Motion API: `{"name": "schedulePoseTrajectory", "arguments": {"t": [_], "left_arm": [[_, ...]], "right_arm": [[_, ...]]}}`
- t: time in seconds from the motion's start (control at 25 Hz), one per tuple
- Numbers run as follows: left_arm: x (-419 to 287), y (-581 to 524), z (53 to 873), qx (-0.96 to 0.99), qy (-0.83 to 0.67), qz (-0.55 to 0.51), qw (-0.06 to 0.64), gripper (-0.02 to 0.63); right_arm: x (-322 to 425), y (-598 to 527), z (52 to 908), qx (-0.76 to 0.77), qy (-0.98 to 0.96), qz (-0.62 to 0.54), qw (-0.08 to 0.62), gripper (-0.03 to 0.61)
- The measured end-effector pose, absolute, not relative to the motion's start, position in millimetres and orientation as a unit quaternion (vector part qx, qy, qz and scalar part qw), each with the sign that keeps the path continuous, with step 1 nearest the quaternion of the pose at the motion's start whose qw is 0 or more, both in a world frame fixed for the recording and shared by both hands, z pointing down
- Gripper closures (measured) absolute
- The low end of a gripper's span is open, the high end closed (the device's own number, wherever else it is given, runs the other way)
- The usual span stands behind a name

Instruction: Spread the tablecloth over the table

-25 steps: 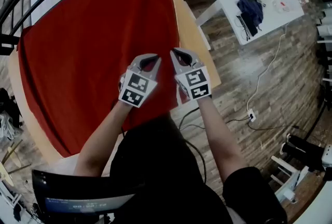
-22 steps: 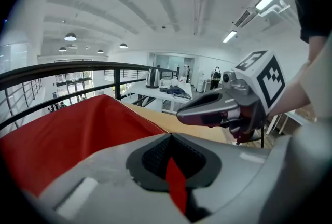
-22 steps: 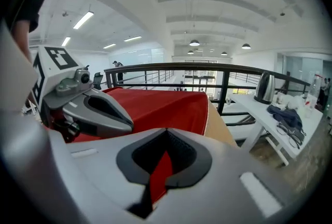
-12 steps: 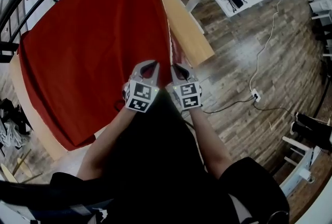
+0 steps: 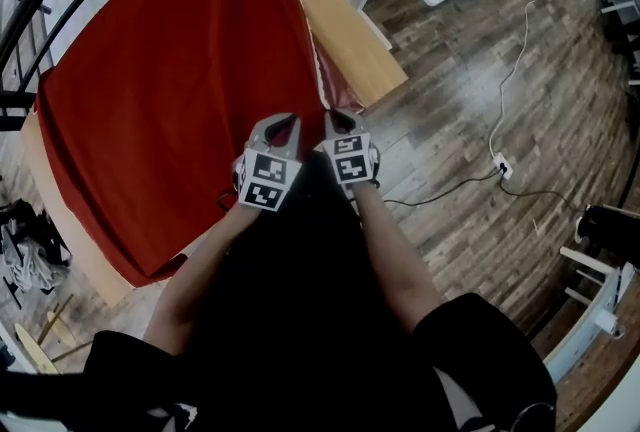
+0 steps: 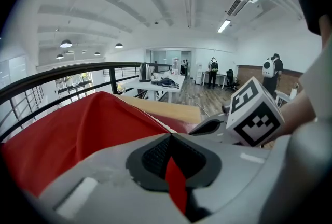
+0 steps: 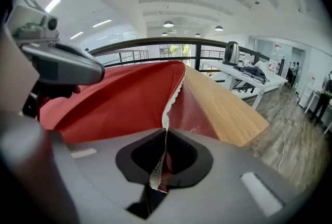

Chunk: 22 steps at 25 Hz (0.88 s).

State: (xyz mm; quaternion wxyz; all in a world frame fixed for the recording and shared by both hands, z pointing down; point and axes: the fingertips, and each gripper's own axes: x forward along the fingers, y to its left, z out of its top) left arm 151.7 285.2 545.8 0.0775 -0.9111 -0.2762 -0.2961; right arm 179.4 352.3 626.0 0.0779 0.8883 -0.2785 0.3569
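A plank floor (image 5: 470,90) fills the head view from one to five o'clock. The table (image 5: 350,50) lies from nine to one, most of it under the red tablecloth (image 5: 170,70). A bare strip of wood shows along the table edge at one o'clock, and a paler sliver at eight. The left gripper (image 5: 287,123) and right gripper (image 5: 334,117) sit side by side at the centre, at the near corner of the cloth, but this view cannot show what their tips hold. The left gripper view settles its half: the jaws are together on a red fold, and the cloth rises in a ridge toward ten o'clock. It also shows people (image 6: 212,70) far off at one o'clock, whom the head view does not show. The right gripper view shows the lace hem (image 7: 174,93) running down from twelve o'clock into the seam of its jaws. Those jaws have just been opening a little, yet they appear to pinch the edge. The risk, as I judge it, is that with this grip loosening, a pull toward the person could slip the thin hem free and drop the corner in a crumple. Uneven pulls could also leave the one o'clock strip uncovered or drag the cloth askew.
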Motion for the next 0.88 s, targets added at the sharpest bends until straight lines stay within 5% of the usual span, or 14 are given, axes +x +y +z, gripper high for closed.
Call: {"name": "schedulePoseTrajectory", "arguments": {"t": [0.4,0.72,0.88], "left_arm": [[169.5,302.1,547.1,-0.907,-0.249,-0.333,0.061,0.606],[194.0,339.2,579.0,-0.900,-0.198,-0.385,0.047,0.585],[206.3,346.3,602.6,-0.895,-0.167,-0.411,0.044,0.545]], "right_arm": [[252.6,465.2,572.8,0.894,-0.276,0.347,0.061,0.558],[335.9,541.8,585.9,0.878,-0.296,0.357,0.118,0.556],[361.5,557.3,599.7,0.872,-0.294,0.375,0.114,0.468]]}}
